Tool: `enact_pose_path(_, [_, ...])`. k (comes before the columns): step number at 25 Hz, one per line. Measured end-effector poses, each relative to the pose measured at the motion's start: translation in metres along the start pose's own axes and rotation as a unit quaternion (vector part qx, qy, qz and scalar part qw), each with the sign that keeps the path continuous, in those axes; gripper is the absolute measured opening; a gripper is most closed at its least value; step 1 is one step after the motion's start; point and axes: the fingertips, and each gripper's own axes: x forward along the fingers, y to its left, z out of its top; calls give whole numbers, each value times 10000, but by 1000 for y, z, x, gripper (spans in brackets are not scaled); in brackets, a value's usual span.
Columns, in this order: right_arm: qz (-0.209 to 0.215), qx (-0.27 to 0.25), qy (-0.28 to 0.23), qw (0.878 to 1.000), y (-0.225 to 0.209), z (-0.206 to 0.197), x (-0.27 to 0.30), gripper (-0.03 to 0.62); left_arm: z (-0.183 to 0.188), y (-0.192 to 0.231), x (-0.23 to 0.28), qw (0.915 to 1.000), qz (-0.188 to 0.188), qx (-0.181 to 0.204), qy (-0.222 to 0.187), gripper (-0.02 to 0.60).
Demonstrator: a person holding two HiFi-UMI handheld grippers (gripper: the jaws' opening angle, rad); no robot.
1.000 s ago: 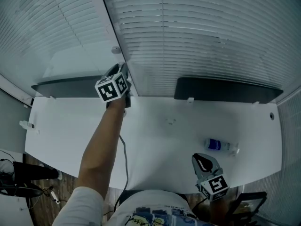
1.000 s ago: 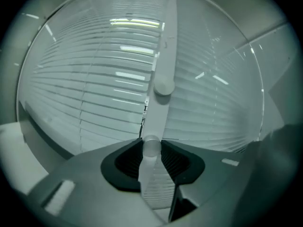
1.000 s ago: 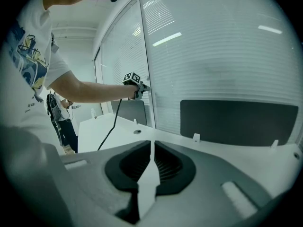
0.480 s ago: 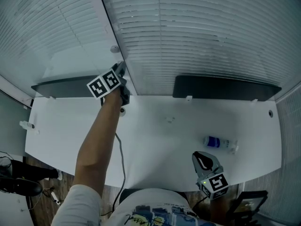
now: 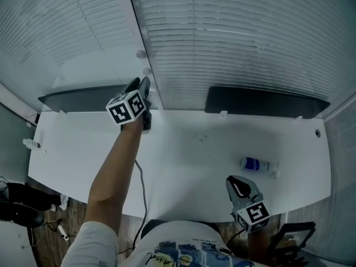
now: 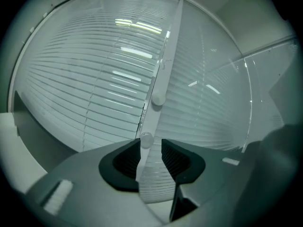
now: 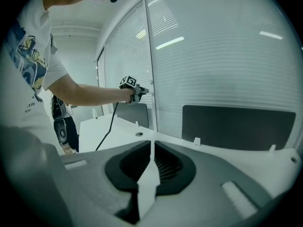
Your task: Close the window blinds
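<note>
Far left, the left blind (image 5: 67,32) hangs behind its pane: thin, pale horizontal slats, closely stacked. It appears to stop short of the tabletop (image 5: 183,166), with a plain pale strip beneath it.

The left gripper (image 5: 140,85) is raised to the white frame post (image 6: 165,60) between the two panes. Its jaws stand spread and have just been opening. The lower knob (image 6: 147,139) sits between them, close to the left jaw and not pinched. The upper knob (image 6: 158,99) lies further up the post.

Both knobs are small, round, smooth and white, probably hard plastic. Judged light but slippery, so each wants a square pinch across its sides. The slats themselves look thin and easily bent, so they should not be gripped.

Right of the post, the right blind (image 5: 239,43) reaches down behind a dark matte panel (image 5: 266,102).

Near right, a small bottle (image 5: 257,164) lies on its side on the tabletop. The right gripper (image 5: 238,185) is held low at the near edge, jaws pressed together on nothing.
</note>
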Motion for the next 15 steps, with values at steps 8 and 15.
enact_pose_path(8, [-54, -234, -138, 9996, 34, 10, -1, 14, -6, -3, -68, 9976, -296, 623, -13, 135])
enact_pose_path(15, [-71, -432, -260, 9987, 79, 29, -6, 14, -9, 0, -140, 9951, -522, 834, -10, 135])
